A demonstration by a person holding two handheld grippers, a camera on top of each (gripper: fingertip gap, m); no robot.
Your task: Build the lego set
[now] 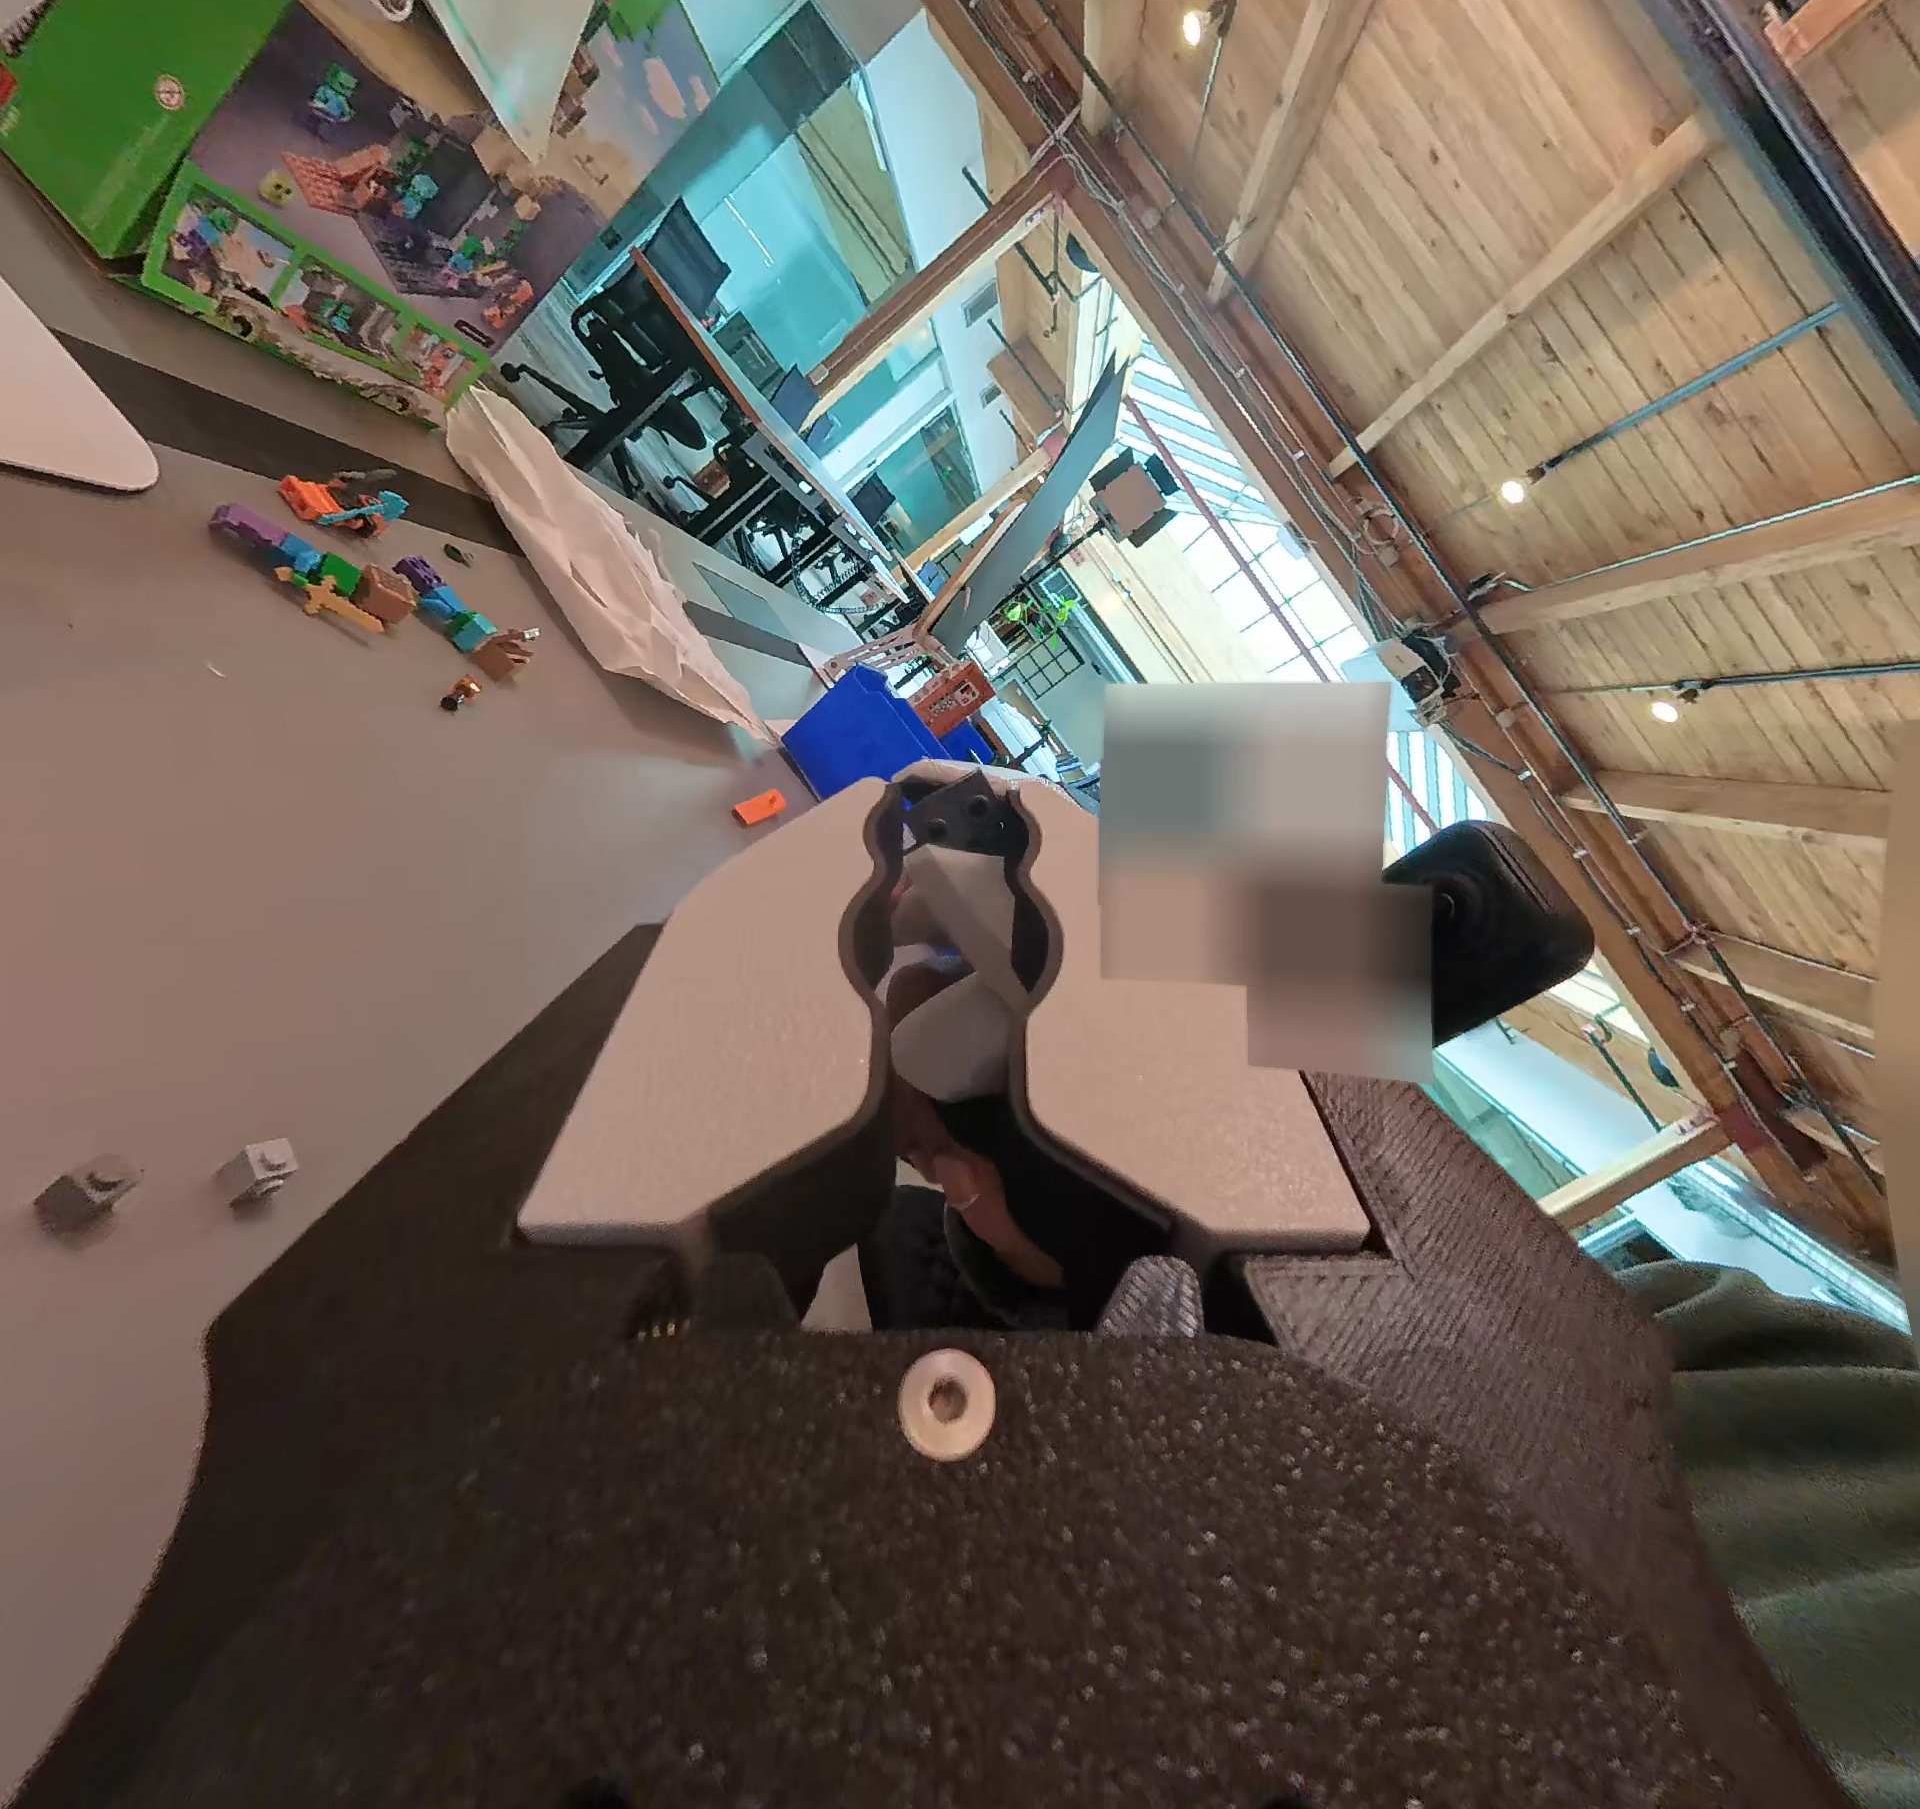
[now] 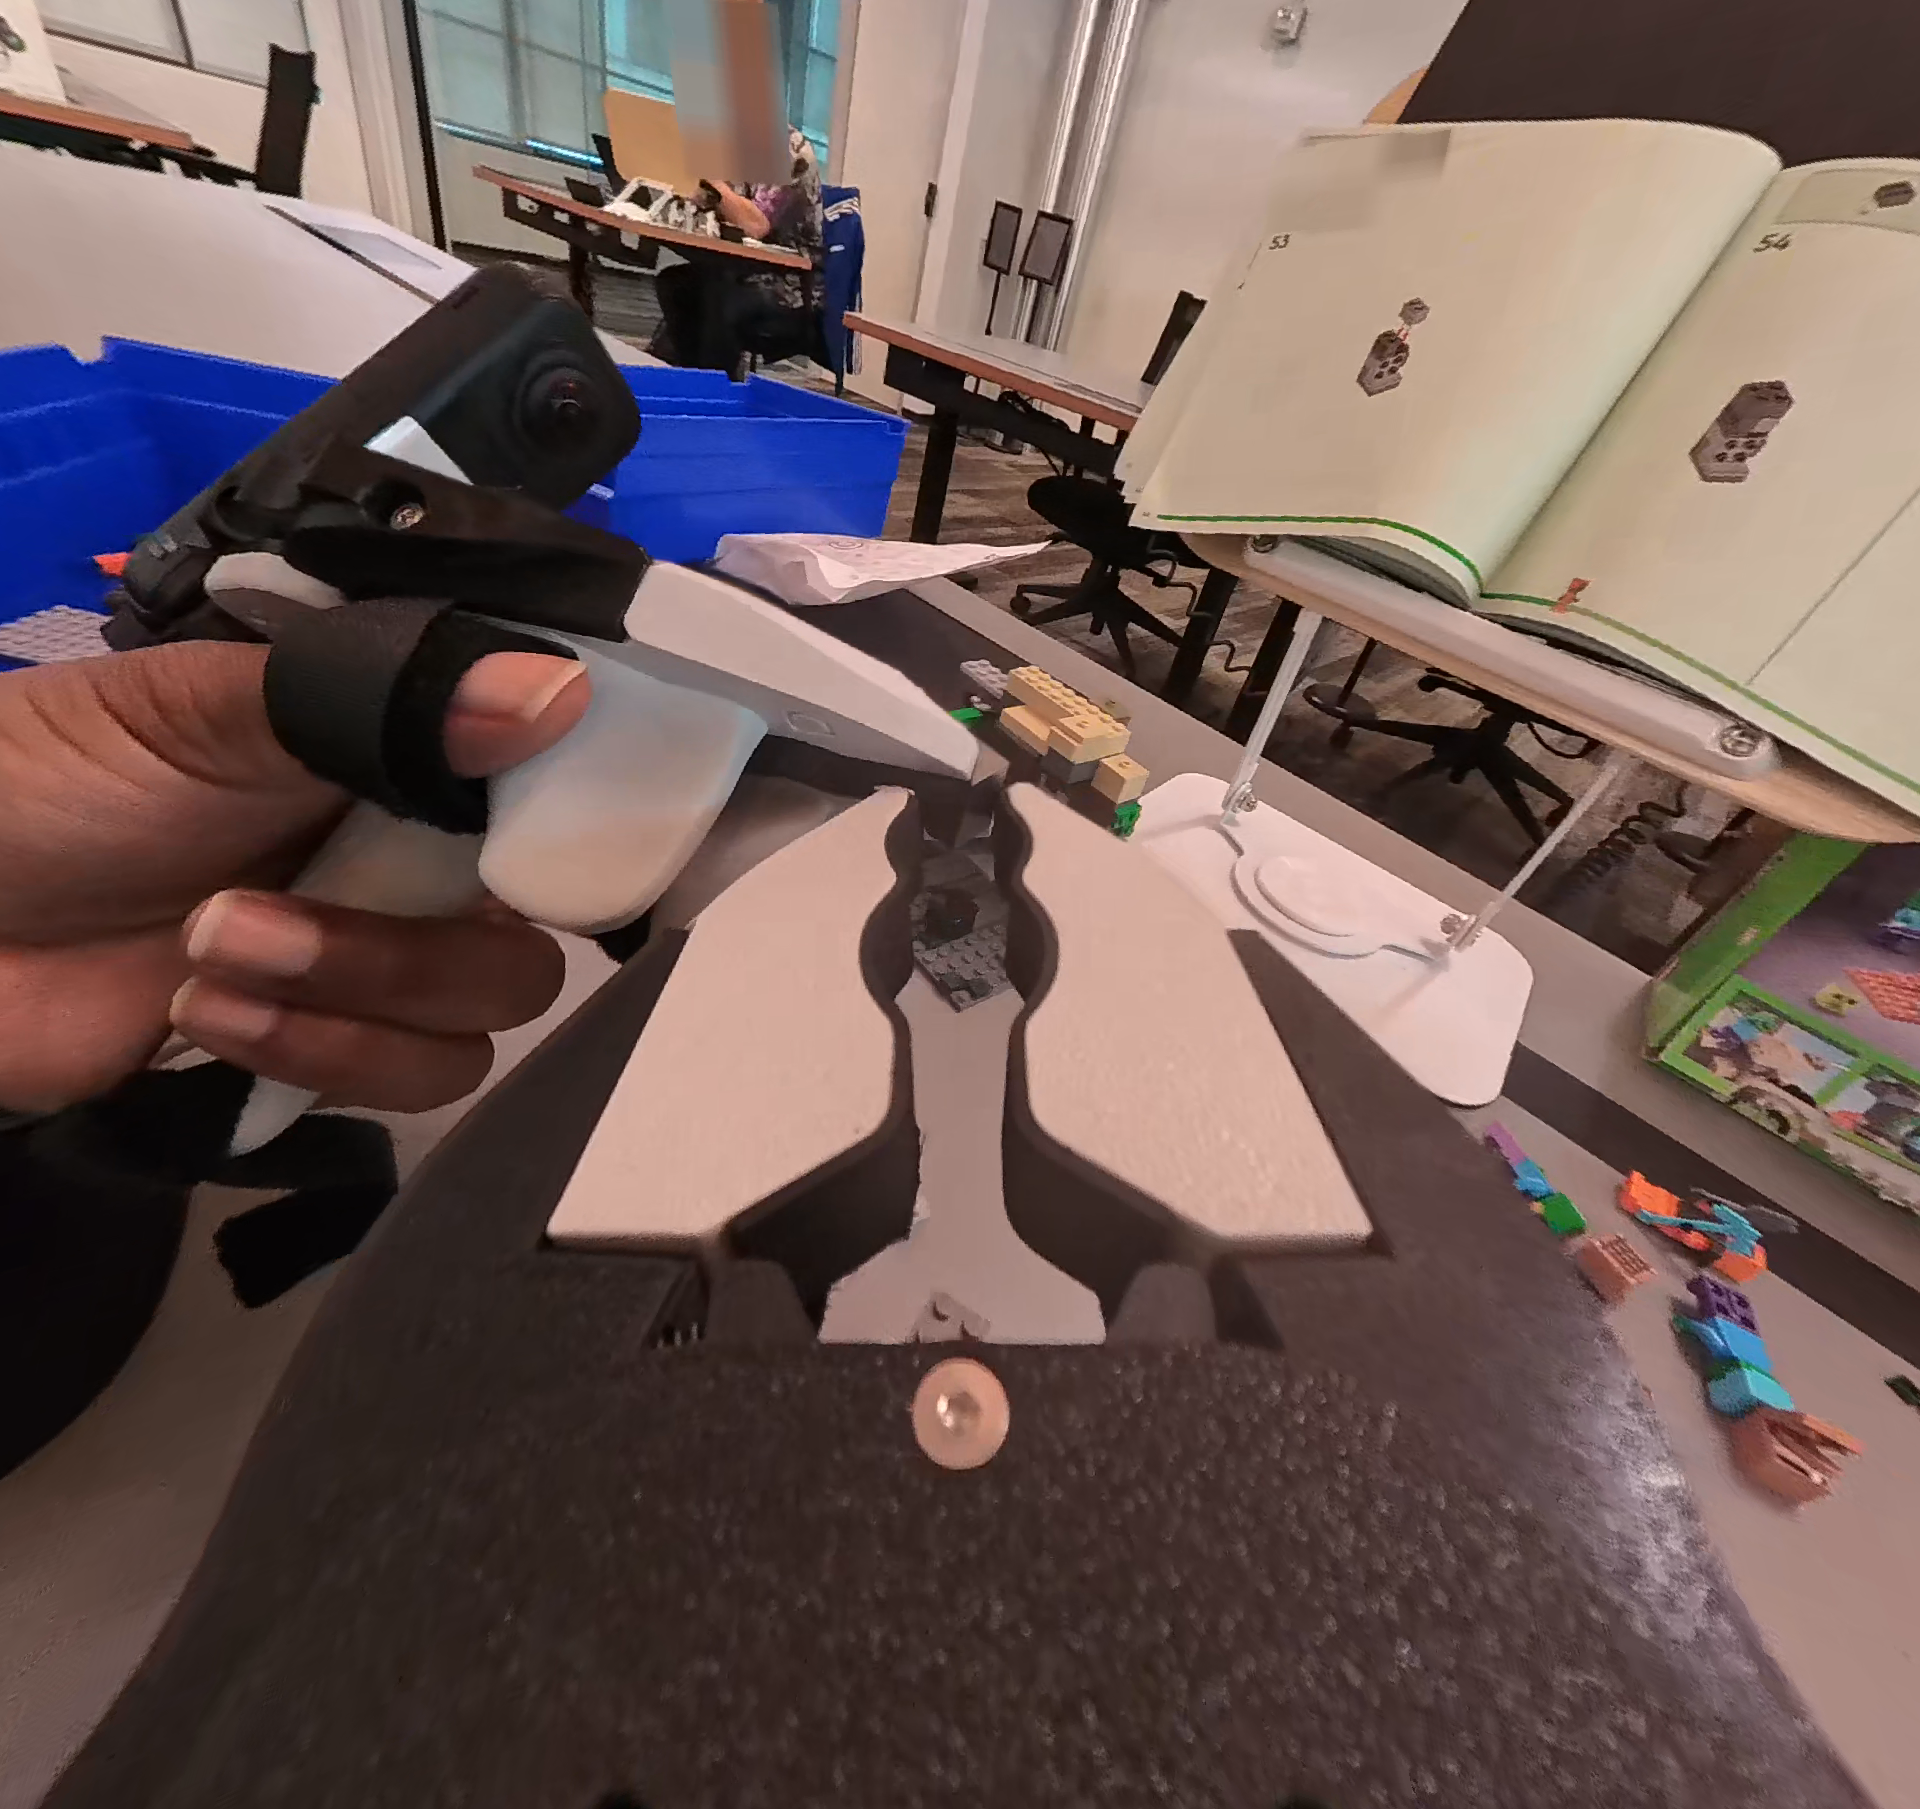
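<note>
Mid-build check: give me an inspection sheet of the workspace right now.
Surface: grey table, no spills.
Job's things: partial build; open booklet on white stand; two grey bricks.
Clutter: loose figures, set box, crumpled paper, blue bin.
Grippers: left gripper shut on dark grey piece; right gripper at the same piece, grip unclear.
Cables: nothing seen on the table.
Surroundings: office desks, chairs, seated person far back.

Left tool across right tool's tips
</note>
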